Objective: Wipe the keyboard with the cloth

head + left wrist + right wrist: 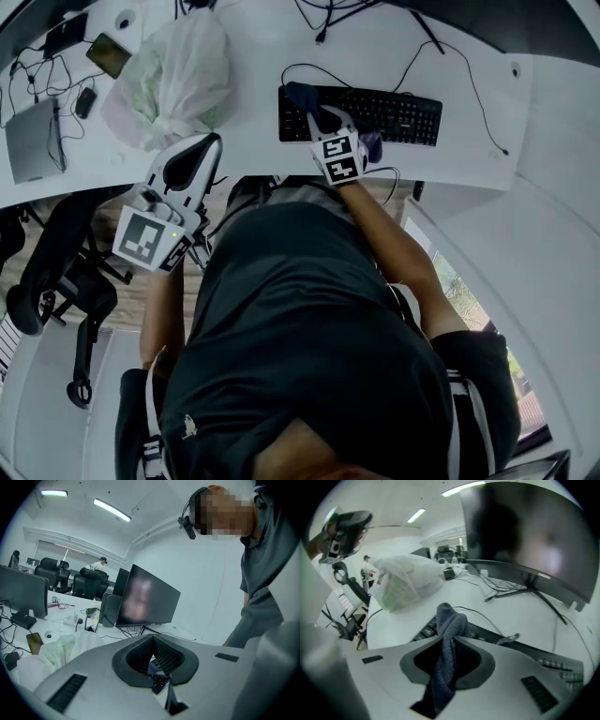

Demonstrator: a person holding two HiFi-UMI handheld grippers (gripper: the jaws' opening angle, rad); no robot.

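Room: open-plan office. I'm looking down on a white curved worktop [253,56]. A plastic bag [173,80] is sitting left of the work area and a monitor [525,531] is standing behind it.
Keyboard: the black keyboard [394,114] is lying flat near the worktop's front edge, straight ahead of me.
Keyboard axis: its long axis is running left-right along that edge, keys facing up.
Cloth: the blue cloth [449,620] is sitting over the keyboard's left end, pinched in the right tool.
Cloth lie: one bunched fold is poking out past the tips, pointing away from me toward the monitor. The rest is trailing back between the pads and hanging below.
Right tool: the right tool [326,120] is clamping the cloth, pads closed on it.
Left tool: the left tool [202,155] is hovering at the worktop's front edge, well apart from the keyboard. Its pads are meeting with nothing between them.
Handling, cloth: I'm judging it light, soft and floppy. It's going to be folding under any push, so I'm wanting the grip close to the wad with only a short nub exposed.
Handling, keyboard: I'm judging it stiff but light, and likely to be sliding on the smooth worktop under sideways strokes. The bare frame at the right end is looking like the best hold point for the free tool.
Risk: keycap edges may be snagging the cloth's weave.
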